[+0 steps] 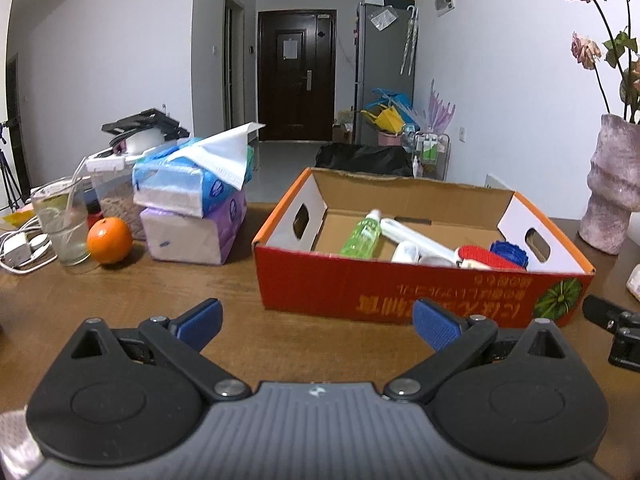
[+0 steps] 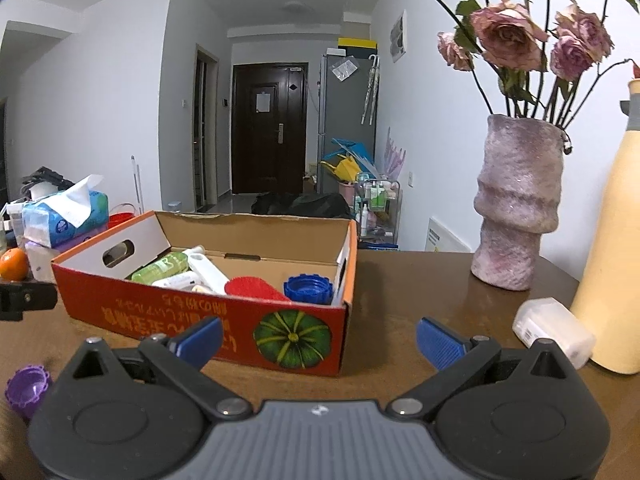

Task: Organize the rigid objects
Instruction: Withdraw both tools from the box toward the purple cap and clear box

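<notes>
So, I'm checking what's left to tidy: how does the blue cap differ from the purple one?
The blue cap sits inside the cardboard box; the purple cap lies loose on the table, outside it. The purple one shows its hollow side; the blue one's facing is unclear. Both have ridged rims.

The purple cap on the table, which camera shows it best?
The right wrist view: the purple cap lies at its lower left edge, beside the open right gripper. The left wrist view does not show it.
</notes>
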The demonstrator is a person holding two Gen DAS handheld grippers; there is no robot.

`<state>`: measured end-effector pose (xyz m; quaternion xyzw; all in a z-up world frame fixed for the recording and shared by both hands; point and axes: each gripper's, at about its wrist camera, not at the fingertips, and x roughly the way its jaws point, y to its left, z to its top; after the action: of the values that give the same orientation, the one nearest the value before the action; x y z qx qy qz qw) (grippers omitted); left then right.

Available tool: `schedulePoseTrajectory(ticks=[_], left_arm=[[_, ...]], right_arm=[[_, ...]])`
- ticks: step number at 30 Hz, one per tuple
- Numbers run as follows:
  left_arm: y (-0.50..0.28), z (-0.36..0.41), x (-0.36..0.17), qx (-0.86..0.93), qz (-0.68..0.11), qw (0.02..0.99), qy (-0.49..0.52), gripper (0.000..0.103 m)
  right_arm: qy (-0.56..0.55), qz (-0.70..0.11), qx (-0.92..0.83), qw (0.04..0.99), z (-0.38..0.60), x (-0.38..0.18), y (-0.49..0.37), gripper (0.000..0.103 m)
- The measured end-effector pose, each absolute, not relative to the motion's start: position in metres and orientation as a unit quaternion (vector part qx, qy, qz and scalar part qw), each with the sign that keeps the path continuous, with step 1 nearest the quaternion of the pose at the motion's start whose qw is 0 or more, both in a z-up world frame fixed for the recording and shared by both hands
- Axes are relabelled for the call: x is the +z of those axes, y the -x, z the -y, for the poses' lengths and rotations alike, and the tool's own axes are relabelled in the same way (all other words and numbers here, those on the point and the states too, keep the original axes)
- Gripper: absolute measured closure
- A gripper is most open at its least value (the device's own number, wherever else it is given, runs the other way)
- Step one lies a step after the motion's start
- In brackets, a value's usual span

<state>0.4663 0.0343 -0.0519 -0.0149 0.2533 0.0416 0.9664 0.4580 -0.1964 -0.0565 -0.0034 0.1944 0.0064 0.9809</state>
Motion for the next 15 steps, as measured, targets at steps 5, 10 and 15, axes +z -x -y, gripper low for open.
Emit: schedulePoseTrajectory(ticks=[5, 10, 15], left_arm=[[-0.453, -0.035, -0.058, 0.041, -0.268, 0.962, 0.012, 0.0], [-0.442, -0.035, -0.065, 0.035, -0.291, 0.956, 0.009, 0.0], [-0.432, -0.035, -0.073, 0.032, -0.312, 0.949, 0.01, 0.0]], right_arm=[[0.001, -0.199, 0.002, 0.98, 0.198, -0.058, -0.444, 0.0], [-0.001, -0.204, -0.003, 0.979, 0.201, -0.059, -0.43, 0.0], [-0.005, -0.208, -0.01, 0.978, 0.205, -0.06, -0.415, 0.0]])
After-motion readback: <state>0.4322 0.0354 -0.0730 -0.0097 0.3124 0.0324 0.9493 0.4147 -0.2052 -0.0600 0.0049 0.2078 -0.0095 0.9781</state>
